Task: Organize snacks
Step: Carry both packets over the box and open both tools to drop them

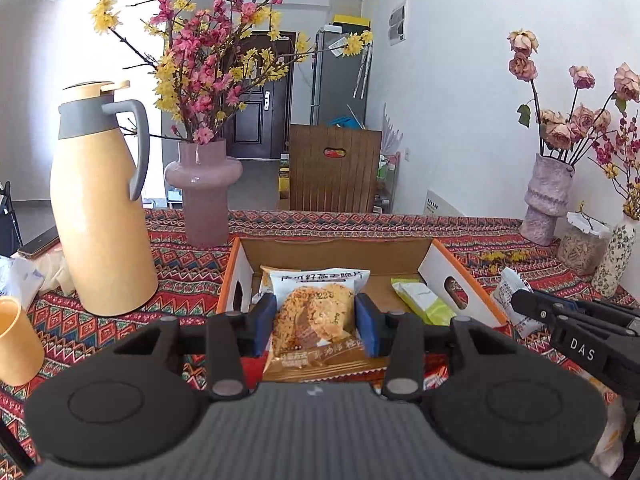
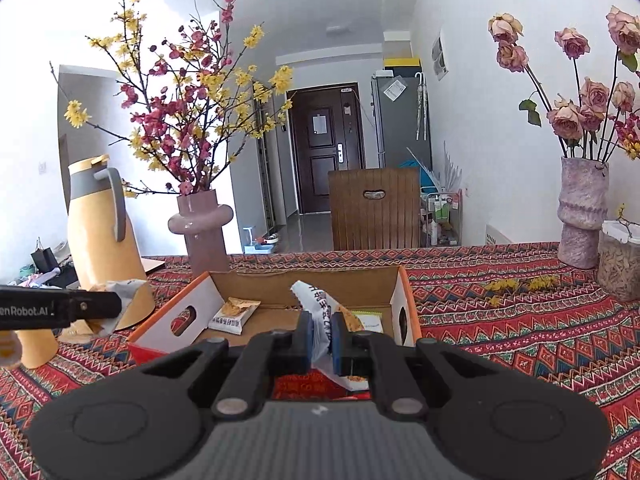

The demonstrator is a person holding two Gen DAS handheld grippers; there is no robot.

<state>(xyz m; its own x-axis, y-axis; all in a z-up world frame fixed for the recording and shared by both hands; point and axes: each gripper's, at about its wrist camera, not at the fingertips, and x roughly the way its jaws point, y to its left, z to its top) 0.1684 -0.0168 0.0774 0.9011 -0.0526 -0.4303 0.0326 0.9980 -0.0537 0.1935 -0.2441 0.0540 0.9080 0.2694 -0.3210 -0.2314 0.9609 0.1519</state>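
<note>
My left gripper (image 1: 316, 322) is shut on a biscuit snack packet (image 1: 314, 316), blue pads pressing its two sides, held just in front of an open cardboard box (image 1: 336, 254). My right gripper (image 2: 322, 338) is shut on a white crumpled snack packet (image 2: 316, 312), pinched edge-on at the box's near side. Inside the cardboard box (image 2: 304, 284) lie an orange-and-white snack packet (image 2: 234, 314) on the left and a green snack packet (image 1: 426, 300) on the right. The right gripper also shows at the right edge of the left wrist view, holding that white packet (image 1: 510, 290).
A tan thermos jug (image 1: 100, 204) and a tan cup (image 1: 16, 340) stand left of the box. A pink vase of blossoms (image 1: 204, 188) sits behind it. A rose vase (image 1: 548, 196), a jar (image 1: 582, 246) and a floral bottle (image 1: 614, 256) stand at the right on the patterned cloth.
</note>
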